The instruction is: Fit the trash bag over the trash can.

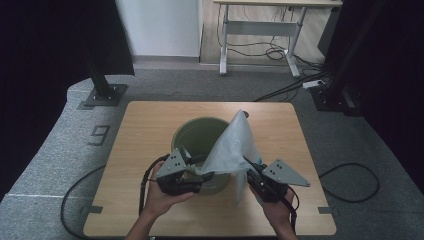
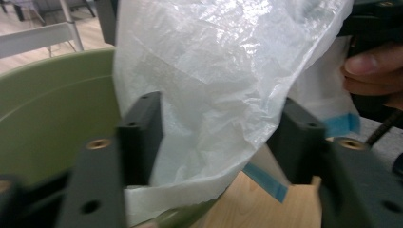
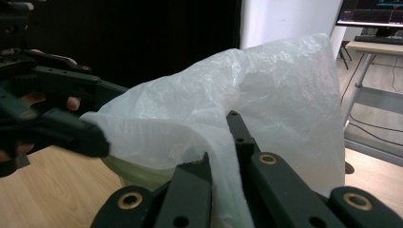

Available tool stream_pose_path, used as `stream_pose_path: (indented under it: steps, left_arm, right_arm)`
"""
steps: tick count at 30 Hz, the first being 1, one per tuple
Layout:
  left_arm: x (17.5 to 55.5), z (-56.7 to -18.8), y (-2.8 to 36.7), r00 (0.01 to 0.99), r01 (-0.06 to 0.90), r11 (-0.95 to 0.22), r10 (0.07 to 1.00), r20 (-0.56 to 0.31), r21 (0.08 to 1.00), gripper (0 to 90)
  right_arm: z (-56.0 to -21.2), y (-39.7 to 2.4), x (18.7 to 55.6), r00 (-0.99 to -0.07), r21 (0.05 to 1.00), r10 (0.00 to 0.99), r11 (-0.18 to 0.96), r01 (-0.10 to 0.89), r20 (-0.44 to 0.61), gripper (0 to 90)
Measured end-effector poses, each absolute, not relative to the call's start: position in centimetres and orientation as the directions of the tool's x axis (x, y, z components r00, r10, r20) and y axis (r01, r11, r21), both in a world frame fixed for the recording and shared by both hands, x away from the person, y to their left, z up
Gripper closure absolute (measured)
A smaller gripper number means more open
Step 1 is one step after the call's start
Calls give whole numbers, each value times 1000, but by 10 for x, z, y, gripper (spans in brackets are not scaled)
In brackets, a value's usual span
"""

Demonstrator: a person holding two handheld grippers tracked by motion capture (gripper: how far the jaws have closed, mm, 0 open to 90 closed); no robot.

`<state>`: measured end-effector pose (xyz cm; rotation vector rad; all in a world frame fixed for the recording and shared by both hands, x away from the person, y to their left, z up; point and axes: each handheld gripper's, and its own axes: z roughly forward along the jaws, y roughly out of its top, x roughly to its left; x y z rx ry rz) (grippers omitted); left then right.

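Both hands [image 1: 167, 199] hold grippers level, flanking the bag [image 1: 232, 145].

White plastic bag [image 1: 234, 145] over green bucket [image 1: 196, 136], on table [image 1: 145, 130].

The bag is thin, translucent white film with a blue strip at one edge, crumpled and partly spread. It rises to a peak above the bucket's right rim, and its lower edge drapes over the near rim. The bucket is round, olive green, upright and open at the top, standing near the middle of the table. In the left gripper view, bag film hangs against the bucket's inner wall.
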<state>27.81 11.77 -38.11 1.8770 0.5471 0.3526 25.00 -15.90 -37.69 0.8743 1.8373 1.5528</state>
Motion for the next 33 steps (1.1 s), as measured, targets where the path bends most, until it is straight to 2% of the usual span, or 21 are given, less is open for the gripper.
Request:
stream_pose_path:
  steps: [4, 9, 13, 15, 20, 24, 27, 33]
  left_arm:
    - [280, -382, 117, 862, 210, -306, 506, -27, 929, 636]
    - [282, -381, 121, 867, 214, -285, 496, -48, 934, 793]
    - [282, -378, 129, 868, 201, -245, 493, -56, 948, 887]
    - [282, -377, 131, 858, 204, -232, 510, -60, 951, 897]
    - [286, -375, 139, 819, 221, -208, 570, -66, 953, 900]
    - [291, -377, 148, 792, 252, -190, 604, -89, 949, 900]
    - [294, -378, 154, 775, 267, -179, 624, -101, 947, 900]
    - [297, -380, 168, 755, 278, -160, 646, -112, 947, 900]
  right_arm:
    - [-379, -159, 248, -644, 987, 764, 129, 94, -38, 859]
    - [-383, -158, 245, -681, 987, 731, 141, 74, -53, 813]
    - [-388, -159, 238, -655, 985, 747, 172, 31, -110, 639]
    - [-389, -161, 234, -665, 985, 739, 169, 30, -107, 563]
    - [-390, -167, 219, -761, 985, 645, 163, 50, -68, 457]
    - [-388, -178, 205, -773, 990, 633, 133, 50, -46, 378]
    - [-388, -190, 201, -734, 991, 677, 124, 41, -54, 384]
    - [-401, -211, 213, -656, 988, 754, 127, 87, -39, 389]
